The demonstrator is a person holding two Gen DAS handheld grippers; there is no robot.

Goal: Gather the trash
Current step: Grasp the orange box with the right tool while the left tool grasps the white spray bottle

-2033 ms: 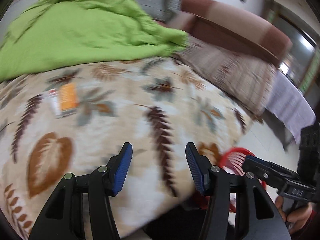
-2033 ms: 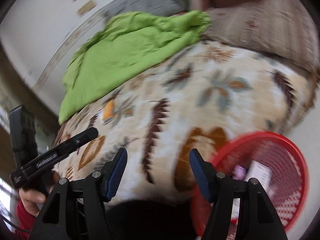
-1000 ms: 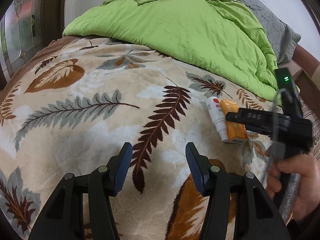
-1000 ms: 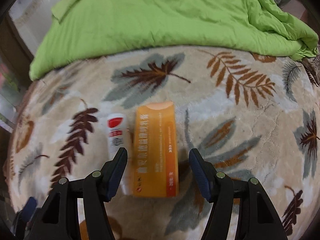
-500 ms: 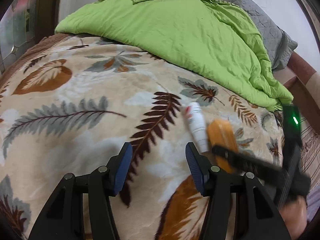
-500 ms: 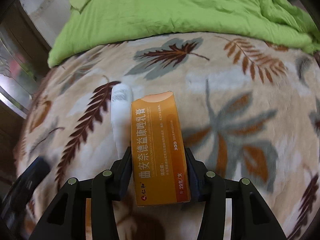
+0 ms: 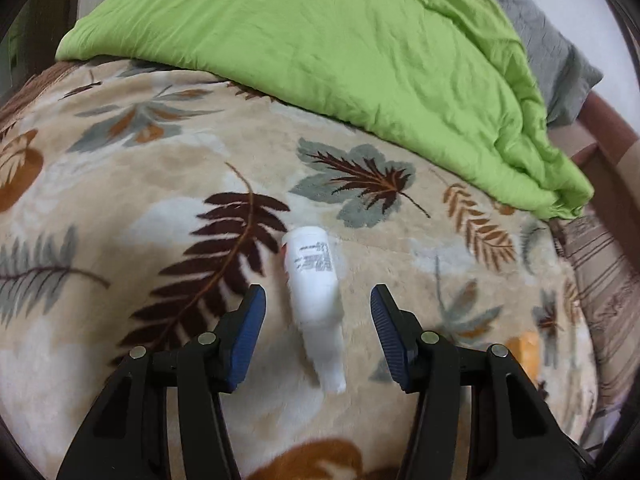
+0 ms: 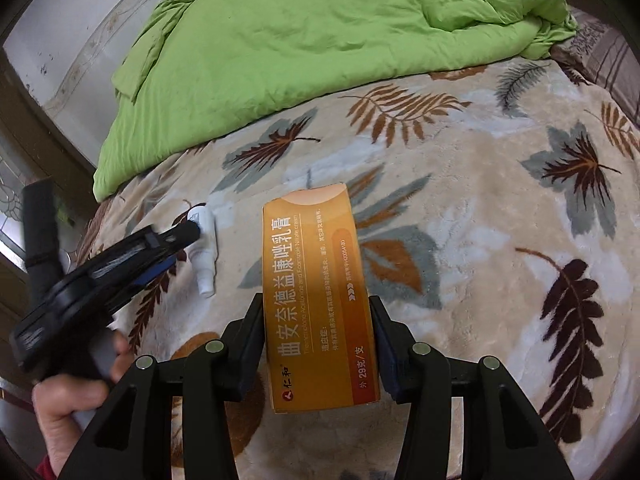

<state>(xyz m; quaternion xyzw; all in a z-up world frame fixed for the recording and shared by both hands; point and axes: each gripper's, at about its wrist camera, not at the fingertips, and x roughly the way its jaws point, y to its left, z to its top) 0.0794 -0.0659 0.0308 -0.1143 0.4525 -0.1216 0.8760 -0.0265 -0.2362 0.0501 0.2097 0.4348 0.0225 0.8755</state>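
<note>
- Orange cardboard, the ointment box (image 8: 320,300), sits clamped between the pads of the right tool (image 8: 318,344), lifted clear of the leaf-patterned blanket (image 8: 480,208). The pads pinch only its lower half, so the thin walls could buckle and the box could pivot or slide out on the way to wherever the trash goes.
- White and smooth, the tube (image 7: 316,300) lies on the blanket between the blue pads of the left tool (image 7: 318,334), with a gap on each side. The jaws are closing, yet neither pad presses on it.
- Lying slightly askew to the left tool's fingers, the tube could roll aside on the soft pile when one pad meets it first.
- Plush fabric under the tube could get caught in the pads if the left tool sinks too low, dragging the blanket up with it.
- Squeezing the tube's soft body could force the contents out. Whether its cap is on, I cannot tell.
- Beyond both tools lies a green quilt (image 7: 340,52), clear of them.
</note>
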